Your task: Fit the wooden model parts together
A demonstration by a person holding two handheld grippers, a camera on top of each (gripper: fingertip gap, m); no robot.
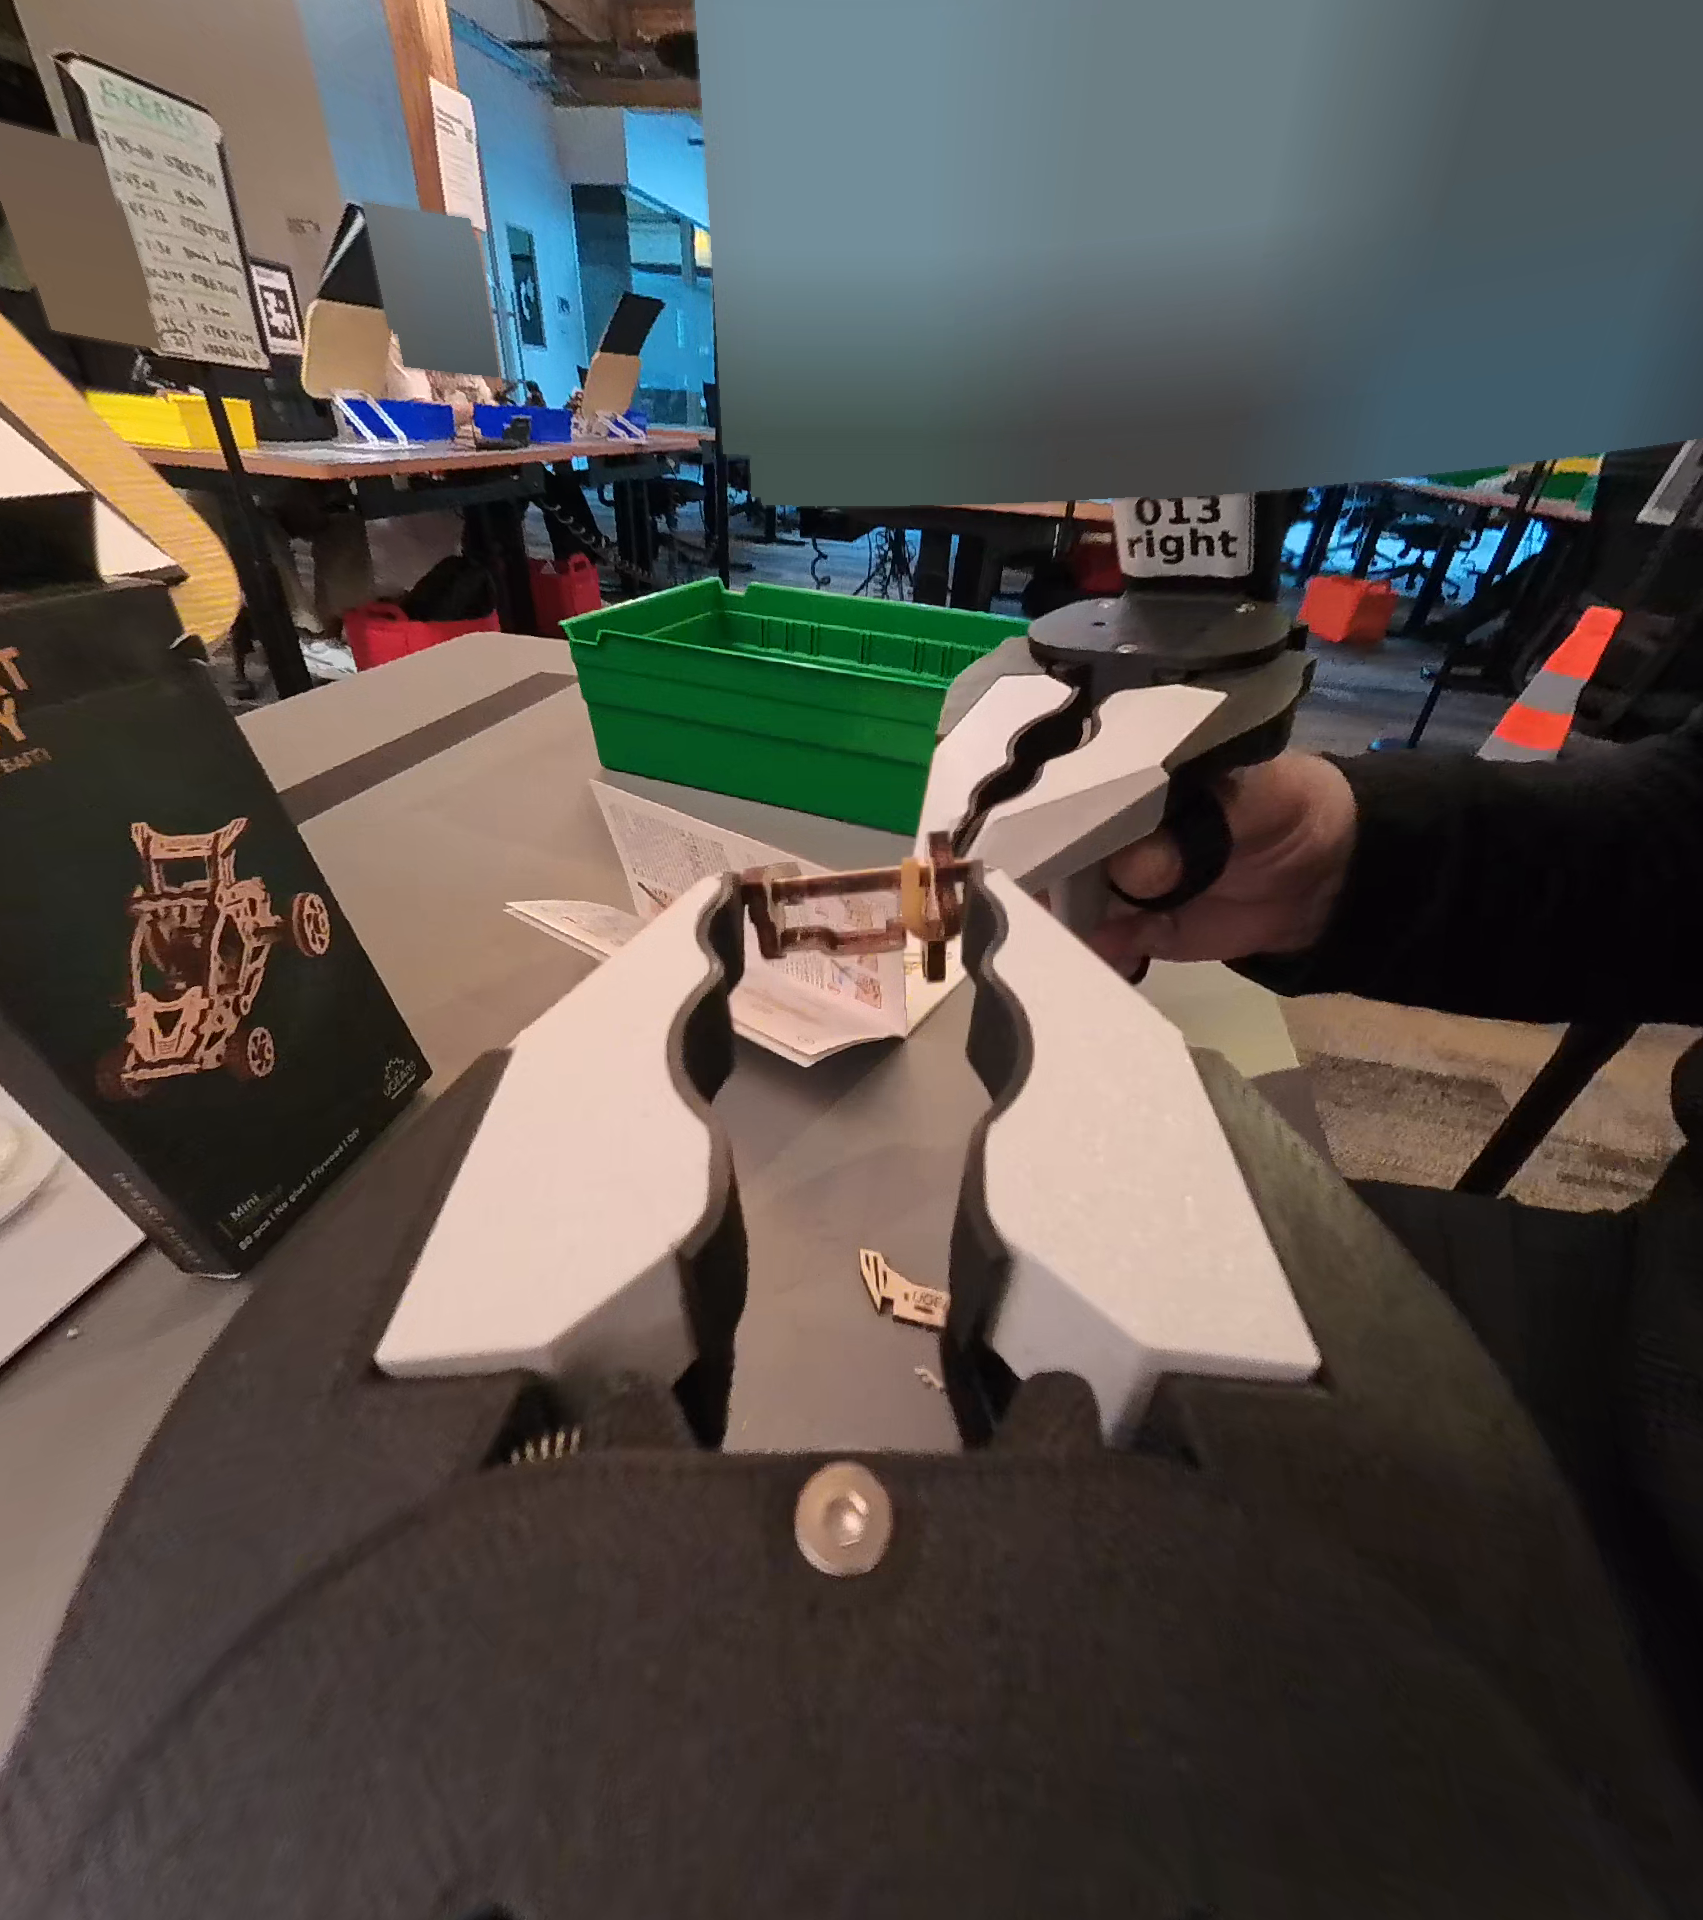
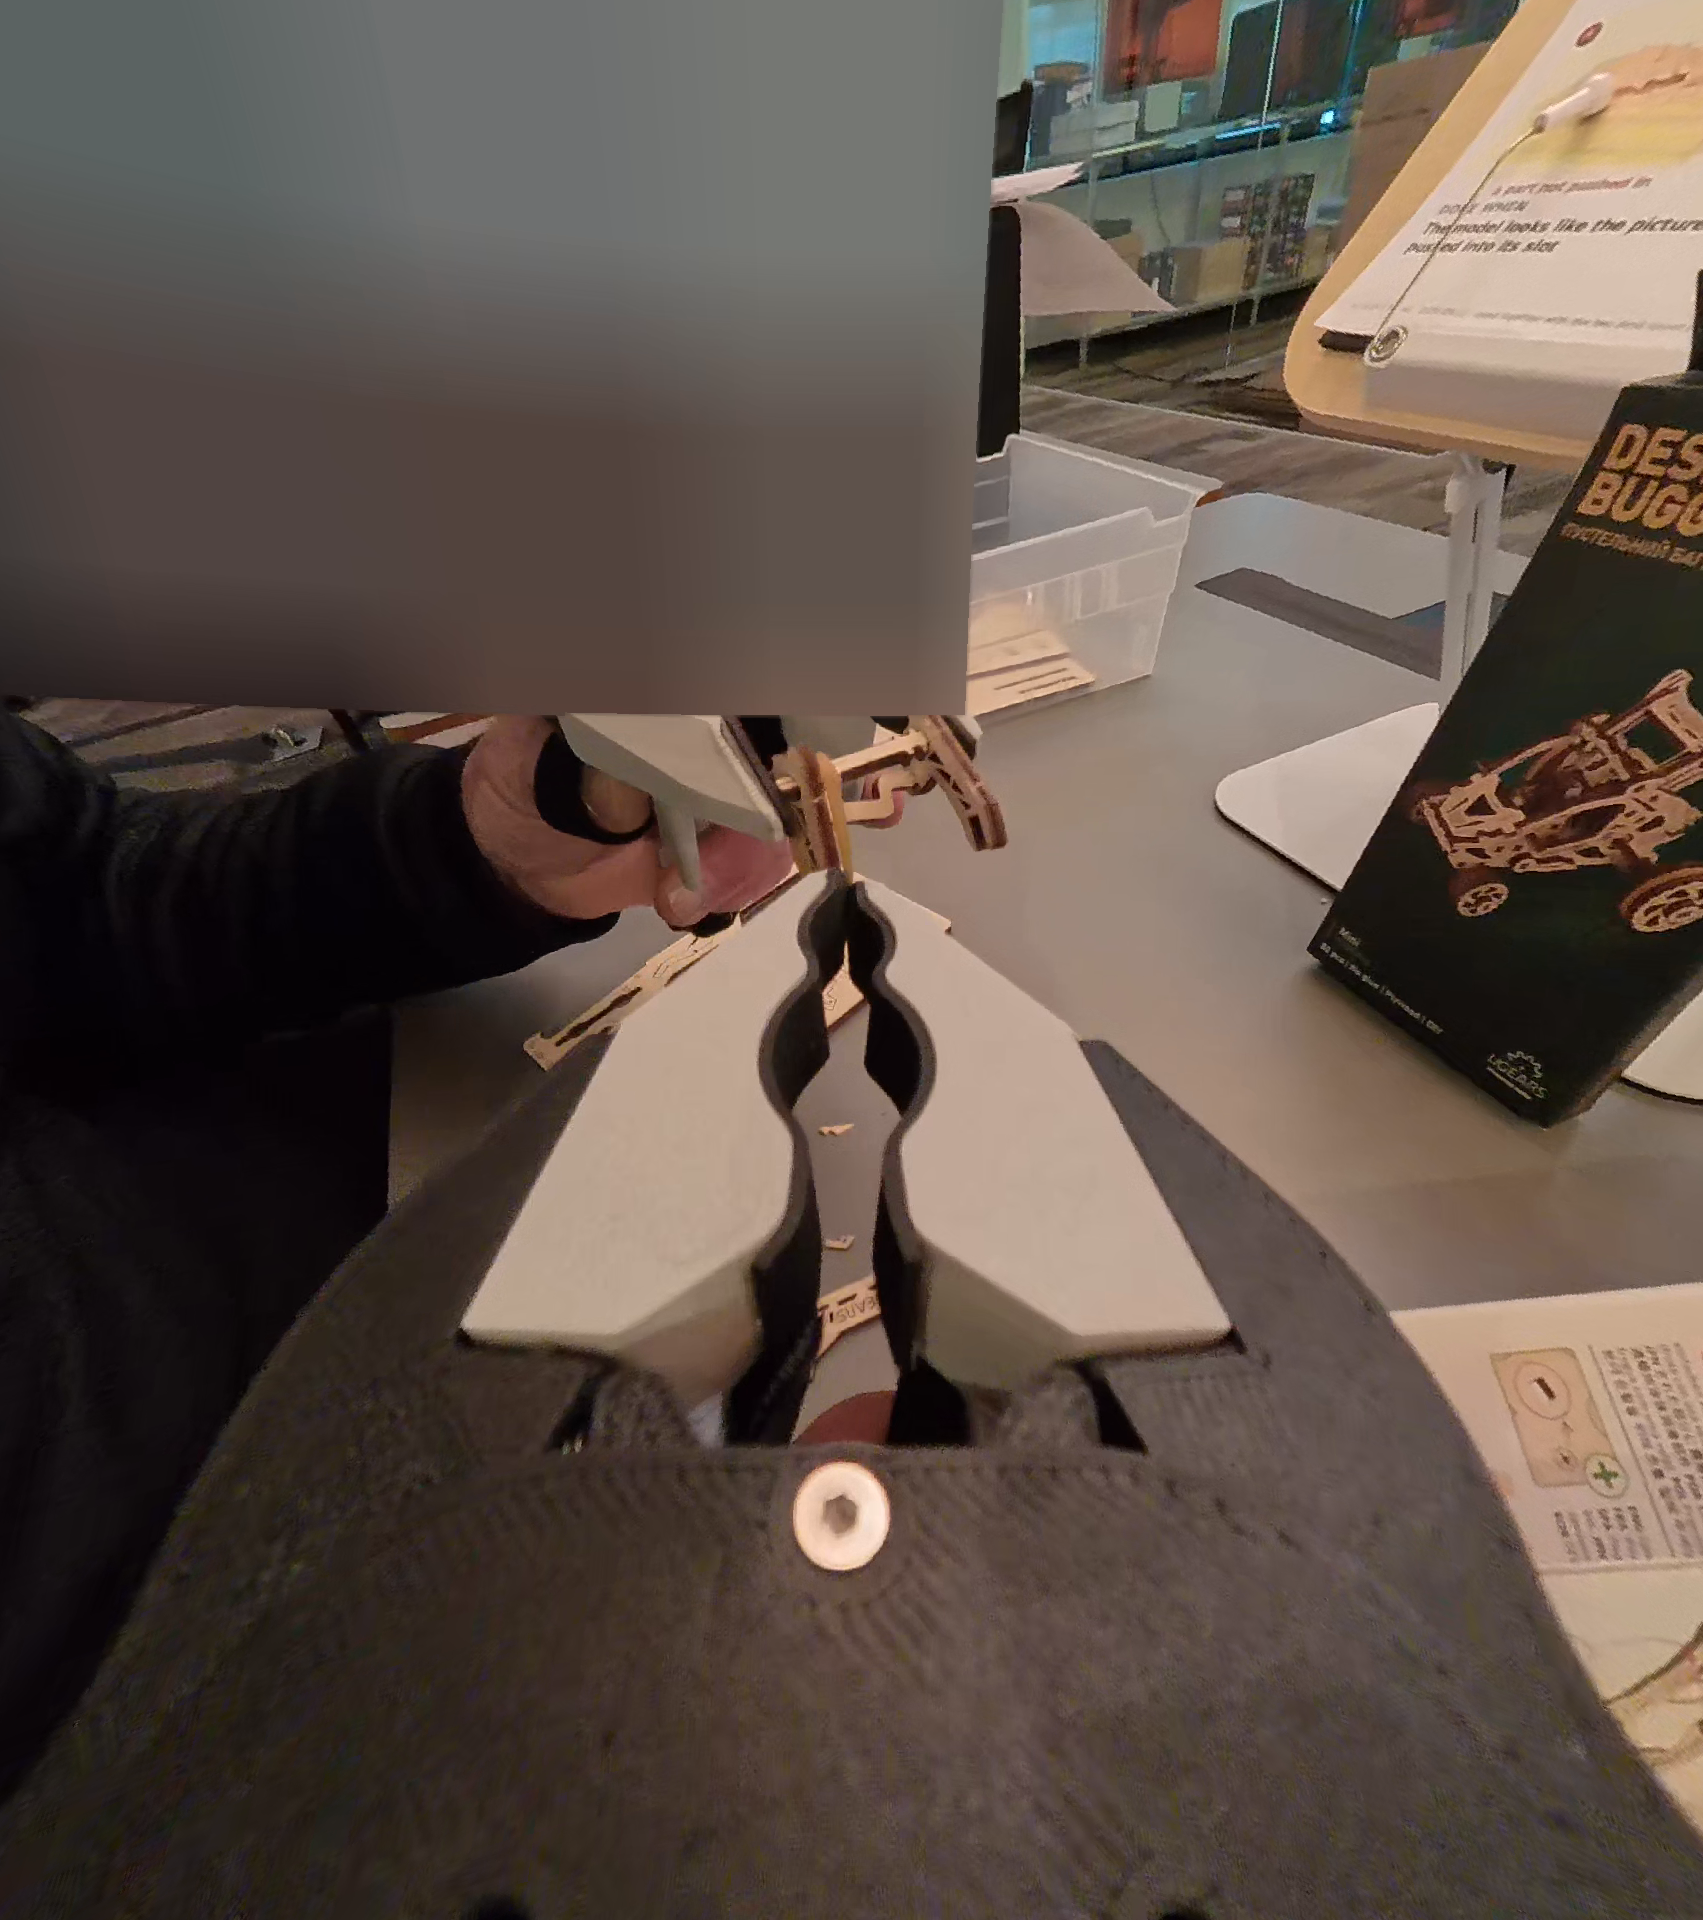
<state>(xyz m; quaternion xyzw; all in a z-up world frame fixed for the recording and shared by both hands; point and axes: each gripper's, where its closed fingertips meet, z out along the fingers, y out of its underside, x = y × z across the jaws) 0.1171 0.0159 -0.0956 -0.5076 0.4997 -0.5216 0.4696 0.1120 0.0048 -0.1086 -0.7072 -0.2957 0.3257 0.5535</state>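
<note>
My left gripper holds a brown wooden frame assembly crosswise between its fingertips, above the grey table. Both pads press on its ends. A pale wooden disc sits on the assembly near the right finger. My right gripper comes in from the upper right and its tips meet at that end. In the right wrist view, my right gripper is shut, with the lower edge of the pale disc pinched at its tips. The left gripper and the assembly show just beyond it.
A dark model box stands at the left, also in the right wrist view. A green bin and an open instruction booklet lie behind. A clear bin, a punched wooden sheet and a loose wooden piece lie on the table. Only a small space, under 4 cm, lies between the two pairs of fingers.
</note>
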